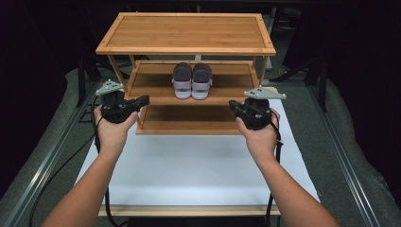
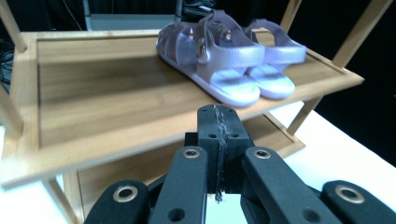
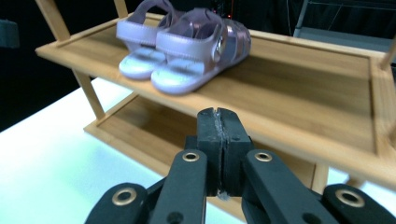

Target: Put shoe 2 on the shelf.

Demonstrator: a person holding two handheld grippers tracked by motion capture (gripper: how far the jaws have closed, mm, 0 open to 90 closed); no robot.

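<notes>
Each hand carried a black tool: the left tool [image 1: 142, 100] and the right tool [image 1: 232, 105] had chunky matt bodies, each topped by a grey three-cornered plate with small holes. A black cable trailed from each down past the bare forearms. In the gripper views the black linkage bars showed brass-ringed pivots, and the rubber pads looked scuffed along their seam.

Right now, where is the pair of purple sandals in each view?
High view: the pair of purple sandals is centred on the rack's middle shelf.
Left gripper view: upper right of centre, above the shut jaws.
Right gripper view: upper left of centre.
Shared landmark: the middle shelf's front edge.
</notes>
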